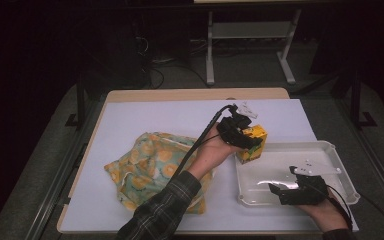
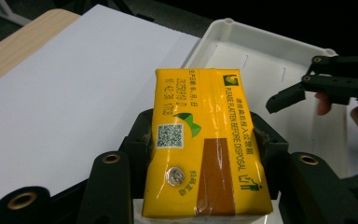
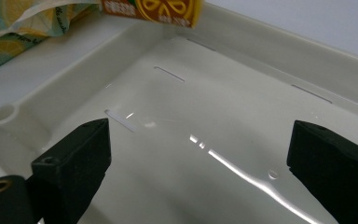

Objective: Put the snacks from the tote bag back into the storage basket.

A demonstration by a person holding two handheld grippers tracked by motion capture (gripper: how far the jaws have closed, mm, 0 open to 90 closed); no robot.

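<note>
A yellow drink carton sits between the jaws of my left gripper, which is shut on it, its pads pressed to the carton's sides. The carton hangs above the left rim of a white plastic tray. Its lower edge also peeks in along the top of the right gripper view as the carton. My right gripper hovers over the tray's near part, jaws wide apart with nothing between them; it appears as the right gripper in the left gripper view too.
A fabric bag with a yellow citrus print lies left of the tray on the white sheet that covers the wooden table. Beyond the far edge stand a metal frame and cables on the floor.
</note>
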